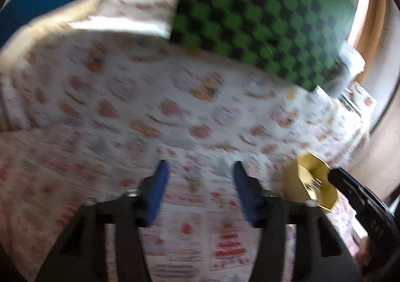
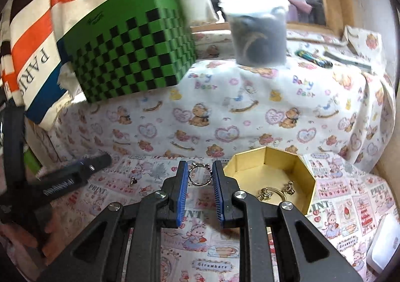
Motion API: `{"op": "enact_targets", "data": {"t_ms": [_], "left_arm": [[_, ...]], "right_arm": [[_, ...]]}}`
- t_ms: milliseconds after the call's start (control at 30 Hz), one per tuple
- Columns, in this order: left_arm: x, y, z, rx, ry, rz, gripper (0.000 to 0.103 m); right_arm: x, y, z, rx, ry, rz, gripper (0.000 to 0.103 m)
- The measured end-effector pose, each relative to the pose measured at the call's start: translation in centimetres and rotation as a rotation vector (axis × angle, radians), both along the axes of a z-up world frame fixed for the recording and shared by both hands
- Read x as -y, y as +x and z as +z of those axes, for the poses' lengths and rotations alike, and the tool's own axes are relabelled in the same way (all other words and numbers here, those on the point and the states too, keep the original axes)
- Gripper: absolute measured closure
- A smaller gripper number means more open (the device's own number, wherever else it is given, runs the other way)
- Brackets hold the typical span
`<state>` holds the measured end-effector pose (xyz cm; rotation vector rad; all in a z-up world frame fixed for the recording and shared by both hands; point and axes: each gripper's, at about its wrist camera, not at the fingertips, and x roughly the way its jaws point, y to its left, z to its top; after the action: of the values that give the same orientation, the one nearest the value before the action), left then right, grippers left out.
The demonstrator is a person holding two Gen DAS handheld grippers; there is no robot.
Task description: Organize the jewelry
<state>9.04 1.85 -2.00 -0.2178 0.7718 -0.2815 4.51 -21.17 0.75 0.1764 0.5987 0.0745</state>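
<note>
Right gripper (image 2: 200,169) (nearest the lens) has its jaws clenched on a silver ring (image 2: 199,174) above the printed tabletop (image 2: 350,194), just beside the gold octagonal box (image 2: 303,177). Left gripper (image 1: 201,169) gapes, empty.

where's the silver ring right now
In the right wrist view the silver ring sits between the right gripper's blue fingertips, just left of the gold octagonal box.

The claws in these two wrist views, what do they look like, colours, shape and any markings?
Both the left claw and right claw have black angular arms with triangular cutouts, silver round pivot bolts, and flat blue pads; the right one's pads are ribbed. Seen from the side, the left claw's black body carries white lettering, too blurred to read.
</note>
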Motion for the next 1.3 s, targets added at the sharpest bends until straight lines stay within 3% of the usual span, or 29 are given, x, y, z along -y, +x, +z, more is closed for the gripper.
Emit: {"op": "enact_targets", "data": {"t_ms": [167,400,600,933,1100,1300], "left_arm": [[1.8,0.8,-1.9,-0.027,0.095,-0.007,0.076],[2.6,1.5,-3.4,-0.052,0.164,-0.004,0.077],[4.7,2.3,-4.6,-0.076,0.234,-0.039,0.095],[3.6,2.0,-3.8,-0.064,0.191,-0.024,0.099],[1.7,-0.8,-0.4,-0.024,0.072,-0.056,0.099],[1.5,-3.3,3.3,0.071,0.033,-0.064,0.099]], "right_arm": [[1.3,0.2,-0.3,0.001,0.017,-0.036,0.082],[2.3,0.4,-0.5,-0.009,0.036,-0.06,0.082],[2.3,0.5,-0.5,-0.014,0.036,-0.065,0.082],[2.8,0.4,-0.3,-0.007,0.045,-0.072,0.082],[3.4,0.3,0.0,-0.003,0.049,-0.086,0.082],[4.5,-0.8,1.3,0.029,0.088,-0.094,0.082]]}}
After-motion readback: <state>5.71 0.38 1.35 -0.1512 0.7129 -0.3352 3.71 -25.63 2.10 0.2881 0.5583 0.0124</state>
